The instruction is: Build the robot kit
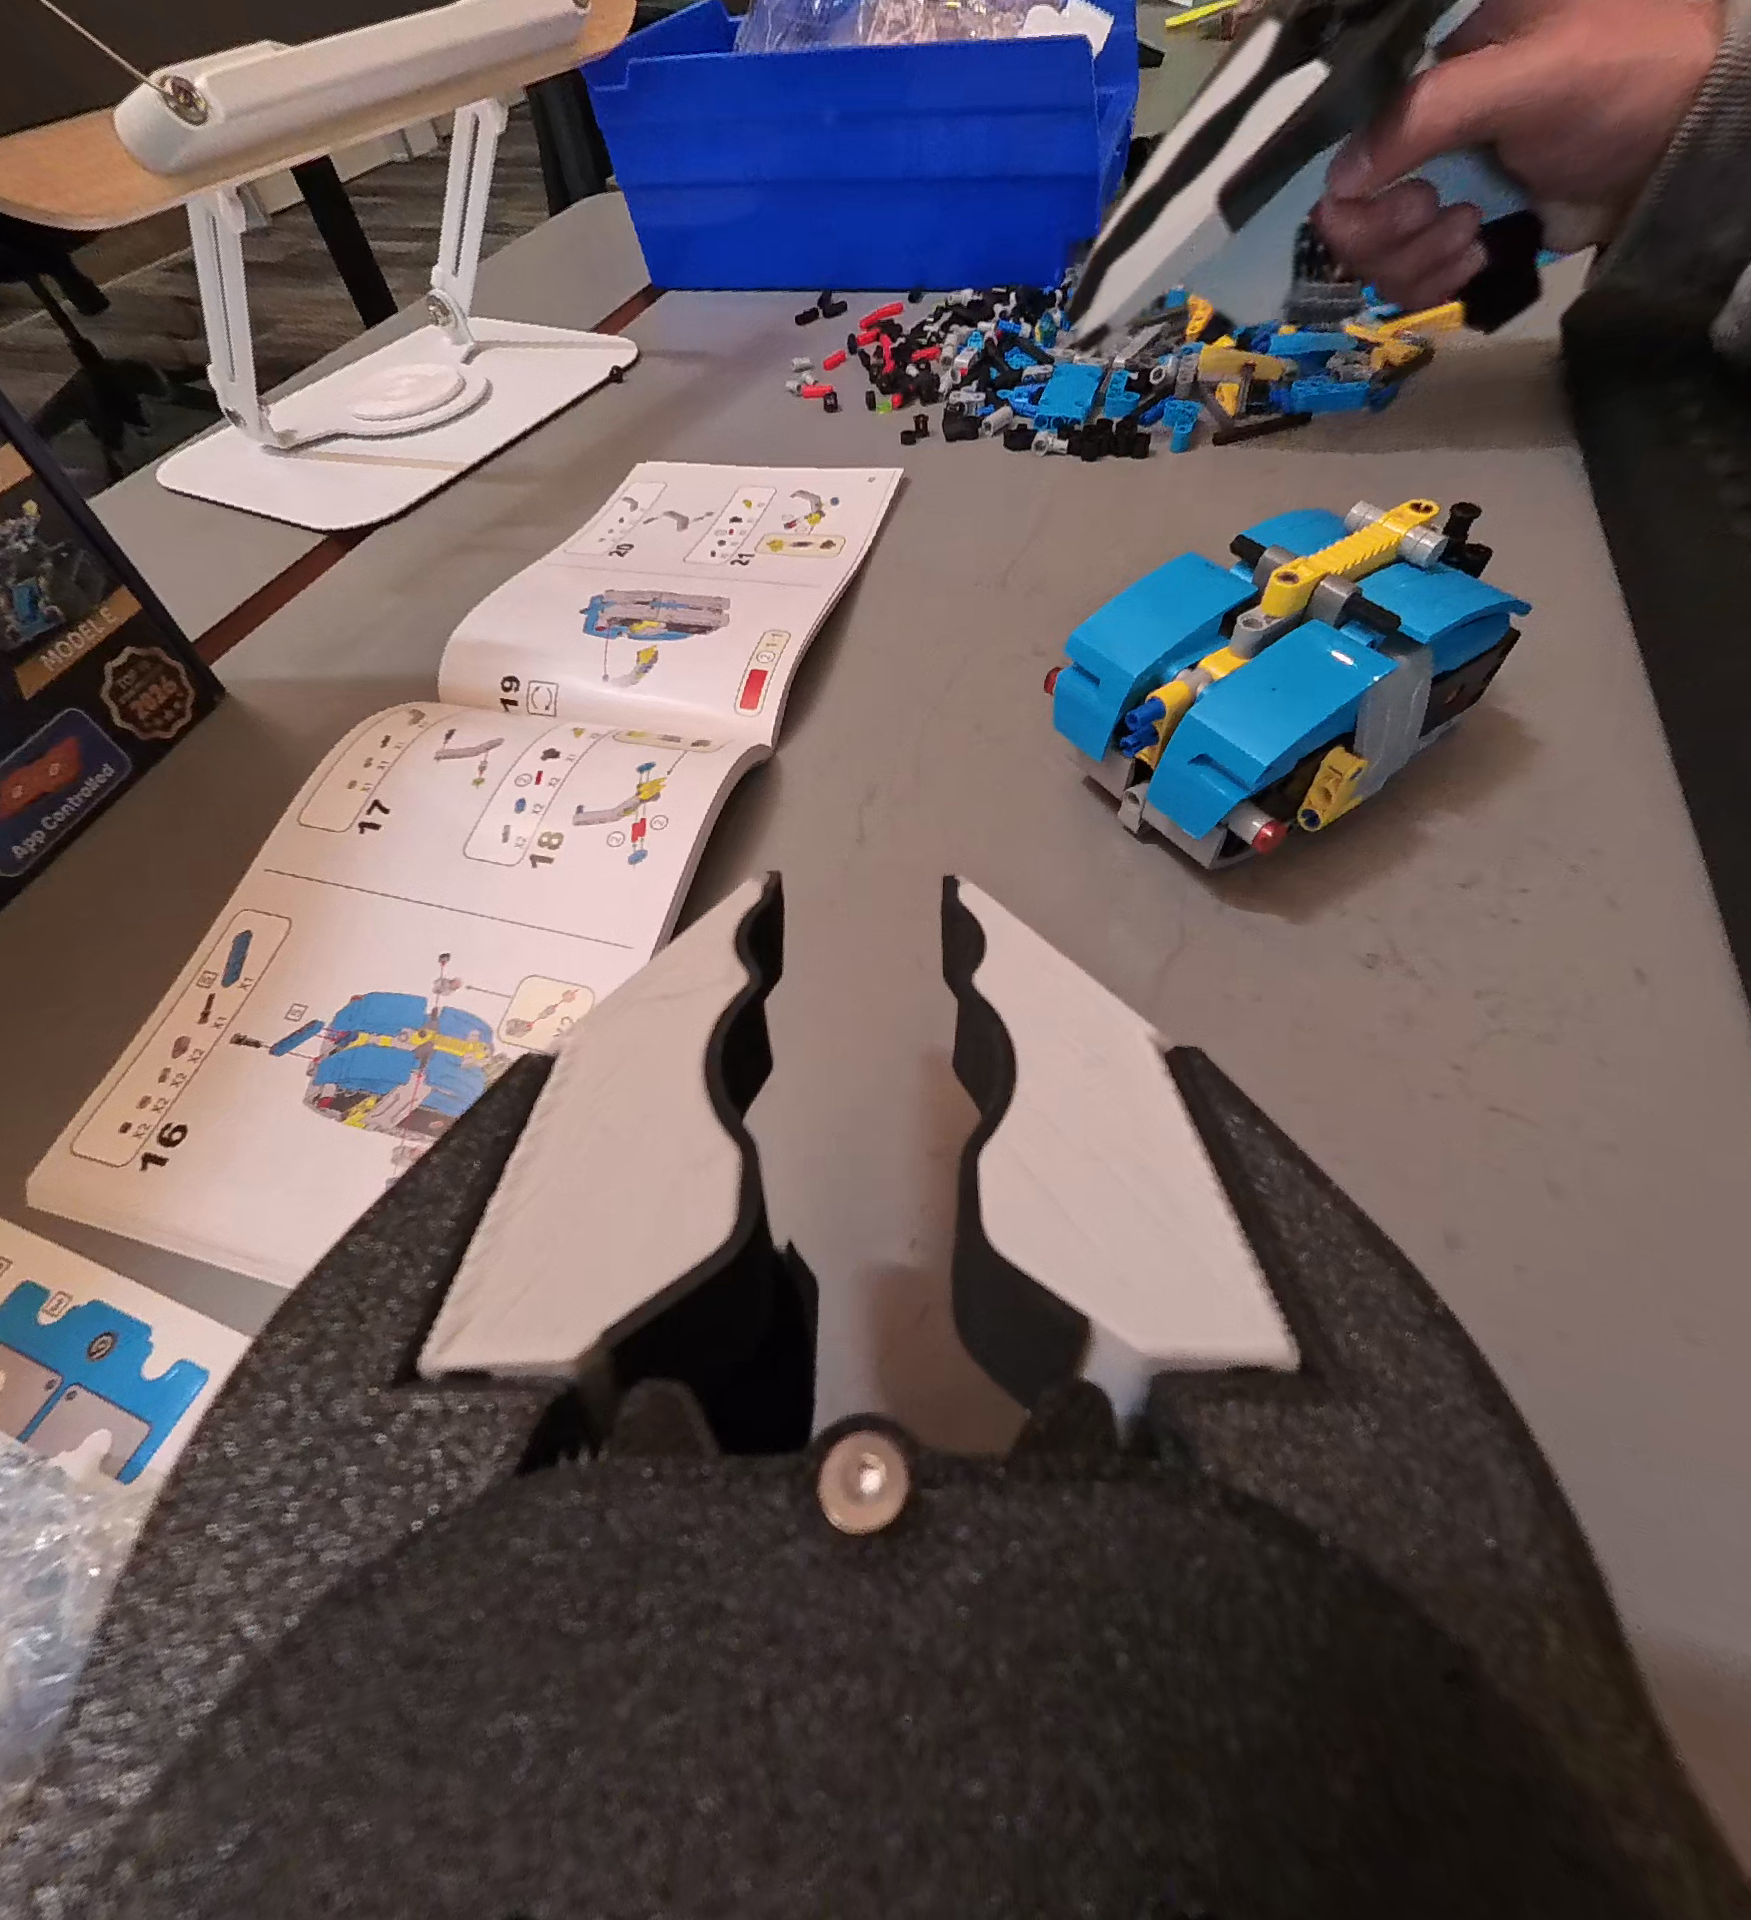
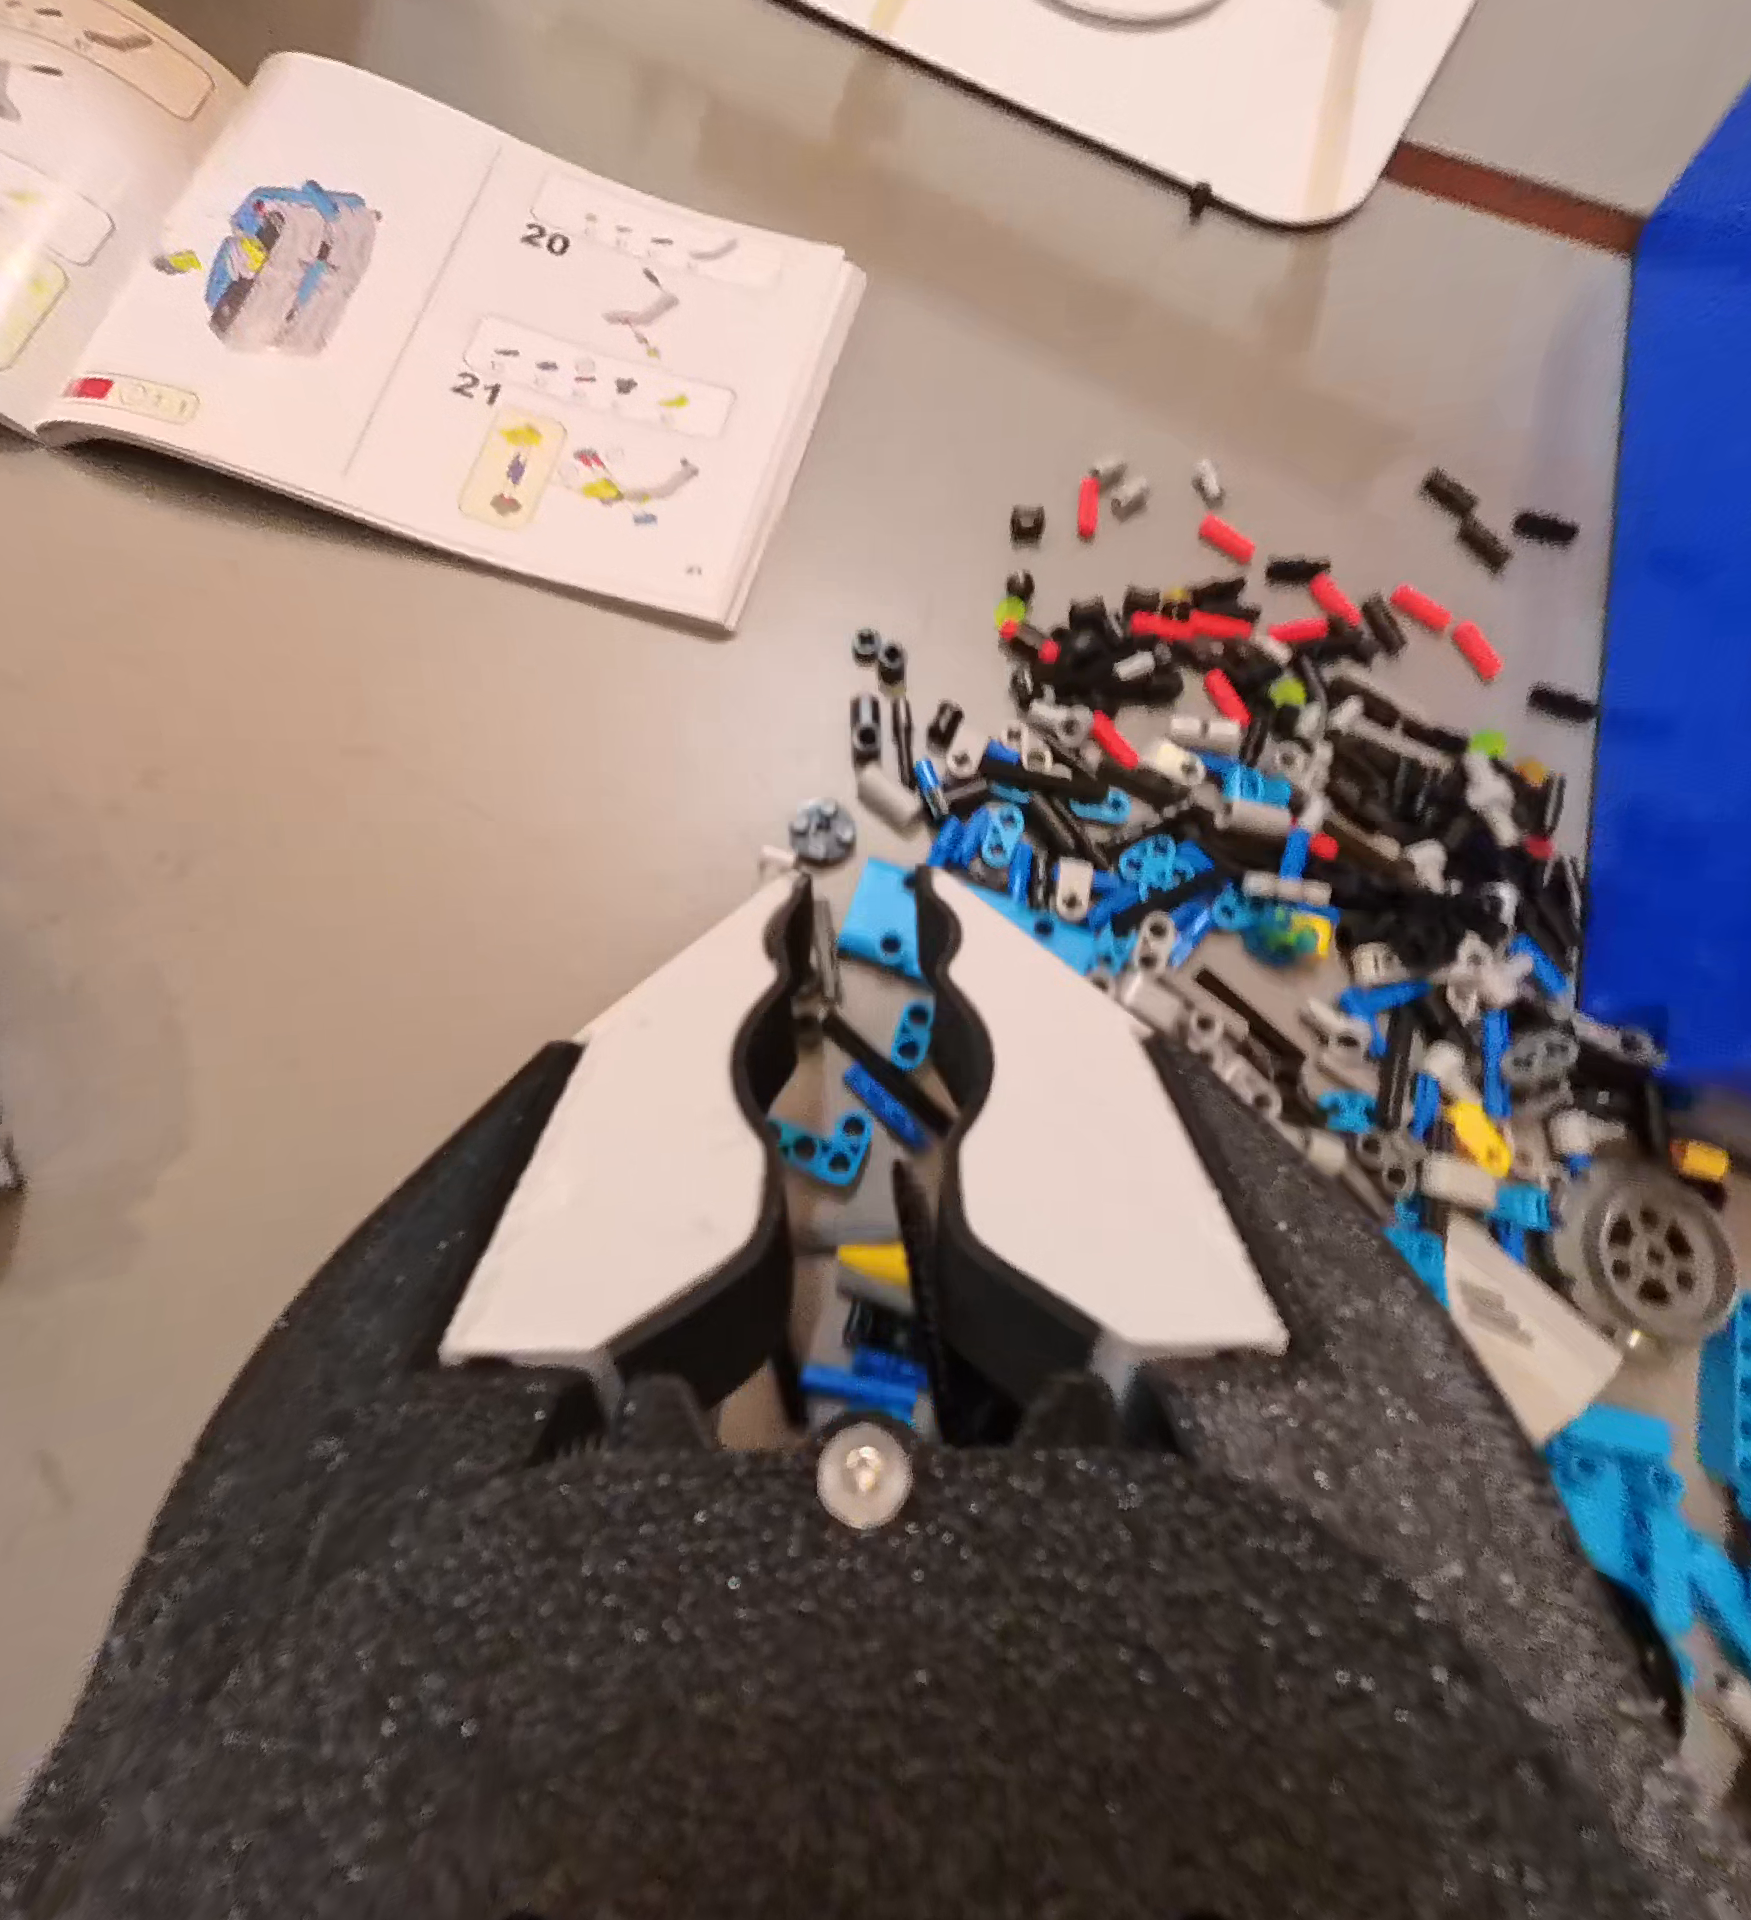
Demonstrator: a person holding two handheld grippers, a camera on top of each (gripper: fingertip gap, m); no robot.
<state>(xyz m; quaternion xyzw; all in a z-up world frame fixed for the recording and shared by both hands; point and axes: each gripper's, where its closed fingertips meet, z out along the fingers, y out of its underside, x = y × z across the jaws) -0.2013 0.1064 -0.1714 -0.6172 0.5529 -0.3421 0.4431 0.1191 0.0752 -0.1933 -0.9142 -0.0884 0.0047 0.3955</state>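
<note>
Cardboard from a dark kit box (image 1: pixel 40 665) stands at the far left, with a white stand (image 1: pixel 372 416) behind it. Right of the box an instruction booklet (image 1: pixel 497 831) lies open on the grey table (image 1: pixel 954 727). The left gripper (image 1: pixel 863 894) hovers over bare table just right of the booklet, its jaws spread and holding nothing. Further right sits a blue and yellow brick model (image 1: pixel 1276 675), well apart from those jaws; it looks light, rigid and smooth-shelled, likely to shed parts if squeezed hard, so its flat grey sides seem the safest hold. At the far right, before a blue bin (image 1: pixel 850 156), the right gripper (image 2: pixel 863 891) dips into a loose parts pile (image 2: pixel 1266 831), jaws slightly parted around small pieces; whether it pinches one I cannot tell. These pieces are tiny, hard and slippery.
</note>
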